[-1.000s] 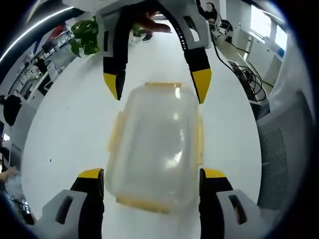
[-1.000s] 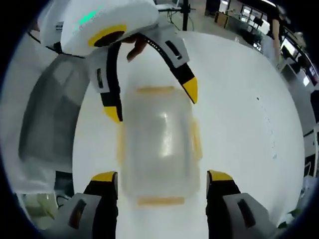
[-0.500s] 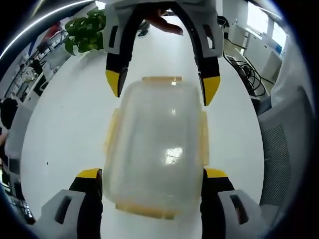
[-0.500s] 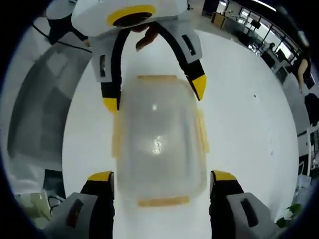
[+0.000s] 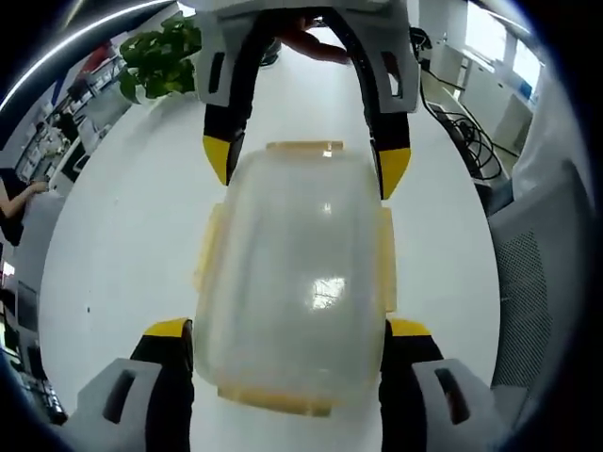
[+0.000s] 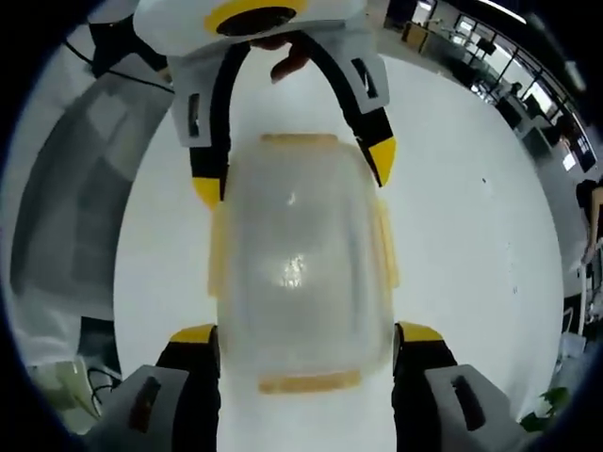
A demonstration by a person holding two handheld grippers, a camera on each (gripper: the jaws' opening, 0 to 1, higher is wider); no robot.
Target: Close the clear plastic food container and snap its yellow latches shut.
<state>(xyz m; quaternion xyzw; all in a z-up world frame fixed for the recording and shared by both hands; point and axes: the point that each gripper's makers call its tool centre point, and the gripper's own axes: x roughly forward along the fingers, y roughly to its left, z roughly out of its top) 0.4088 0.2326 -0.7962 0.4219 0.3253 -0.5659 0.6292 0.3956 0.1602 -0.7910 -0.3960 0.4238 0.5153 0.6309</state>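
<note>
One clear plastic food container (image 5: pixel 292 282) lies on the white table (image 5: pixel 113 245), lid on, with four yellow latches (image 5: pixel 382 259) around its rim. The left gripper (image 5: pixel 283 344) straddles its near end, jaws spread wide; the right gripper (image 5: pixel 306 169) straddles the far end, equally open. Beyond stands one potted plant (image 5: pixel 160 61).

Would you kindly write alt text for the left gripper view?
A clear plastic food container with yellow latches sits on a white table, straddled by the open left gripper at its near end and the open right gripper at its far end.
</note>
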